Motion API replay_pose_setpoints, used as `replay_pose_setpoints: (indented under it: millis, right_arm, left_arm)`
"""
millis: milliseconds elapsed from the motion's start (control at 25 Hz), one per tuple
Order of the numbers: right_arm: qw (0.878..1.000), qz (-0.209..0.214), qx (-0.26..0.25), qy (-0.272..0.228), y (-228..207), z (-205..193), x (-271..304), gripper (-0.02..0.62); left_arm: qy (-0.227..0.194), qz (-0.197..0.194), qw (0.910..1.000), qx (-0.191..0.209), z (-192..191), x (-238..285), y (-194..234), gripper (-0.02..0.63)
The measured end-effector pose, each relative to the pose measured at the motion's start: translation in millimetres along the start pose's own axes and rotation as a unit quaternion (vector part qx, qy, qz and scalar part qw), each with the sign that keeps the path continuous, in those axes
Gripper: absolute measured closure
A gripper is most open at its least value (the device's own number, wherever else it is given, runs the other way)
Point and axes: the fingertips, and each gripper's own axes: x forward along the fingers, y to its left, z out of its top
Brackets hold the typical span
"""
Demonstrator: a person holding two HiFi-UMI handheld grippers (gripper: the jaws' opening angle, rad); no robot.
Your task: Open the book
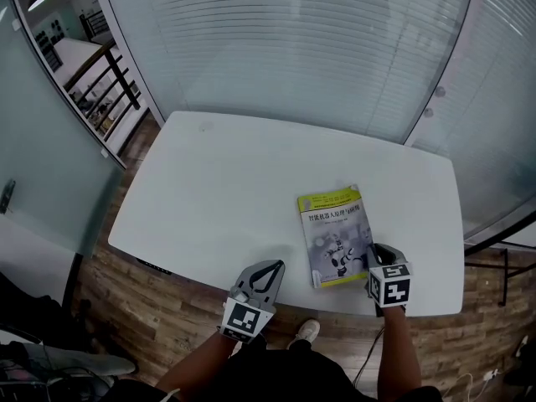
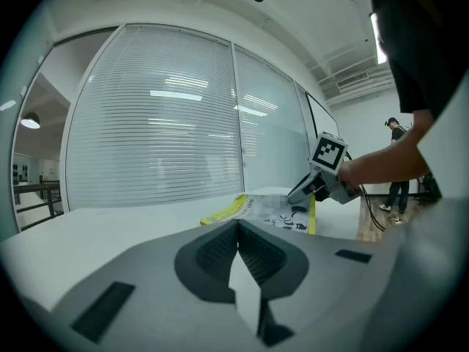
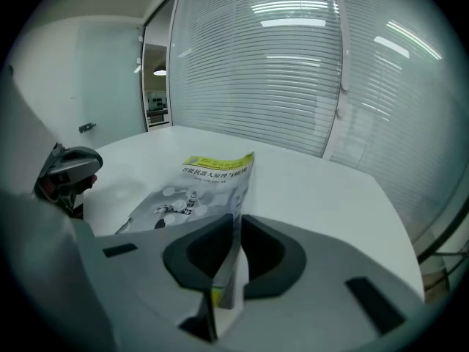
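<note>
The right claw [image 1: 374, 255] pinches the front cover [image 3: 220, 185] at its near right corner, narrow jaws clamped on the thin edge and tilting it up off the pages, a hold that looks set to peel it over leftward; the book [image 1: 333, 237] lies by the near right edge of the worktop [image 1: 218, 182], while the left claw [image 1: 270, 268] hovers with jaws together, empty, clear of the swing

I see glossy paper on the book [image 1: 333, 234] in my right gripper [image 3: 236, 218], matt grey plastic; smooth white table [image 1: 218, 191] under it; wood-plank floor [image 1: 159, 304] below my left gripper [image 2: 237, 229], same plastic.
</note>
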Motion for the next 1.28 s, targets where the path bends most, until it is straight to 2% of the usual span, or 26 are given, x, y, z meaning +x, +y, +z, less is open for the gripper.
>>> replay_pose_setpoints:
  millis: [360, 520, 800, 920, 1040, 1280]
  right_arm:
    - [0.998, -0.042, -0.053, -0.016, 10, 11, -8, 0.551]
    - [0.993, -0.065, -0.093, -0.031, 17, 15, -12, 0.552]
    - [0.983, -0.096, -0.140, -0.075, 41, 47, -33, 0.557]
    - [0.974, -0.110, -0.178, -0.085, 57, 60, -42, 0.558]
    - [0.964, -0.124, -0.215, -0.097, 73, 71, -53, 0.560]
    - [0.937, -0.149, -0.294, -0.112, 103, 92, -68, 0.560]
  left_arm:
    - [-0.007, -0.005, 1.0000, 0.004, 2, 2, 3, 0.591]
    - [-0.010, -0.007, 0.9999, 0.007, 2, 0, 5, 0.591]
    - [-0.009, -0.002, 0.9999, -0.008, 1, -3, 14, 0.591]
    - [-0.029, 0.006, 0.9992, -0.026, 6, -5, 21, 0.591]
    - [-0.036, 0.013, 0.9991, -0.015, 7, -9, 30, 0.591]
    - [-0.039, 0.026, 0.9986, -0.024, 5, -14, 47, 0.591]
